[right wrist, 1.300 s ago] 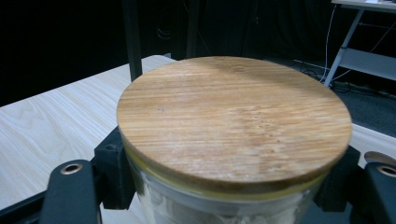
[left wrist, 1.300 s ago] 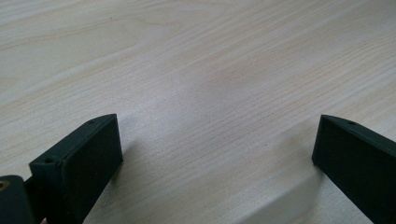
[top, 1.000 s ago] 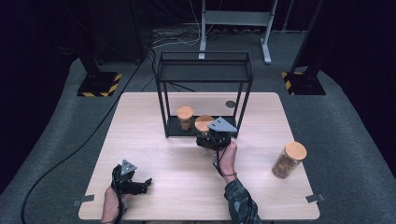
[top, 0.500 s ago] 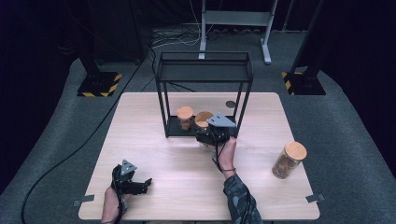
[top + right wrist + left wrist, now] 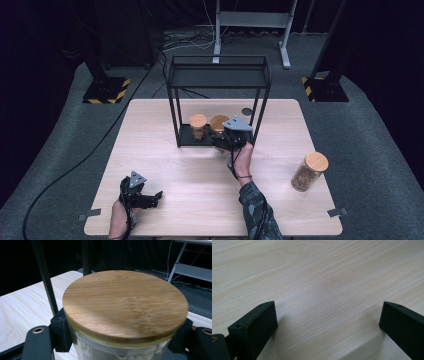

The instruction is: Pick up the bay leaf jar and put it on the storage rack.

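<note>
A glass jar with a bamboo lid (image 5: 125, 302) sits between my right gripper's (image 5: 122, 346) black jaws, which are shut on its sides. From above, this held jar (image 5: 218, 123) is at the front right of the black wire rack's (image 5: 218, 65) bottom shelf, beside another lidded jar (image 5: 198, 125) standing on that shelf. My right gripper (image 5: 220, 138) reaches in from the rack's front edge. My left gripper (image 5: 154, 196) rests low on the table at the near left. It is open, with bare wood between the jaws (image 5: 327, 317).
A third jar (image 5: 309, 171) with brown contents stands alone near the table's right edge. A rack post (image 5: 46, 277) rises just left of the held jar. A small dark disc (image 5: 246, 111) lies behind the rack. The wooden table (image 5: 190, 175) has open room in its middle.
My right gripper has carried the jar a little farther forward, toward the rack's bottom shelf. The left gripper has stayed where it was.
</note>
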Demonstrator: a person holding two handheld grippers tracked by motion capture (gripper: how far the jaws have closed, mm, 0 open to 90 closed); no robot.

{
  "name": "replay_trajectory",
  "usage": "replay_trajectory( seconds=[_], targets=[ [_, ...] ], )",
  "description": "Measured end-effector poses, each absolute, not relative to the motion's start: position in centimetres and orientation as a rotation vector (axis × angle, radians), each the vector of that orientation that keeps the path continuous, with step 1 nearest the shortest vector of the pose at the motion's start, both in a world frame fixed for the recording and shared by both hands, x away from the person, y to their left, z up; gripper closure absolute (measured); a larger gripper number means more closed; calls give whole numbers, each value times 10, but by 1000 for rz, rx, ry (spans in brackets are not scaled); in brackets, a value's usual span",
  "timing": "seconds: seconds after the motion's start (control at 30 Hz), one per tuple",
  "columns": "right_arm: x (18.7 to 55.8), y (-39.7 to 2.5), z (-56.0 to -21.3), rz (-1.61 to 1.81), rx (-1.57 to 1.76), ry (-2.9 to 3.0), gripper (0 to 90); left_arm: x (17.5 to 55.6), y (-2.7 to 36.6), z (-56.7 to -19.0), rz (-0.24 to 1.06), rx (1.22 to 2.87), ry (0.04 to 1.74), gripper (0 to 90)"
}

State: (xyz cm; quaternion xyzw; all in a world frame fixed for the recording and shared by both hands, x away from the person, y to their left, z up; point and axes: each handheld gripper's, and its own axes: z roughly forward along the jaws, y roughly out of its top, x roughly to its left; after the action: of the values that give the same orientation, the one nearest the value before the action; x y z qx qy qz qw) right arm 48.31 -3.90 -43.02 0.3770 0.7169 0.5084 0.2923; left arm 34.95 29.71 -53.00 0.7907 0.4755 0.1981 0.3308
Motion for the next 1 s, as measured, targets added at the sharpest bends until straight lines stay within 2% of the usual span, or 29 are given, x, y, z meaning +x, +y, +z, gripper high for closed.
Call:
replay_trajectory(
  seconds=[1.0],
  targets=[
    [517, -38, -429, 1326, 1056, 1895, 251, 349, 297, -530, 516, 2071, 1236, 10]
  ],
)
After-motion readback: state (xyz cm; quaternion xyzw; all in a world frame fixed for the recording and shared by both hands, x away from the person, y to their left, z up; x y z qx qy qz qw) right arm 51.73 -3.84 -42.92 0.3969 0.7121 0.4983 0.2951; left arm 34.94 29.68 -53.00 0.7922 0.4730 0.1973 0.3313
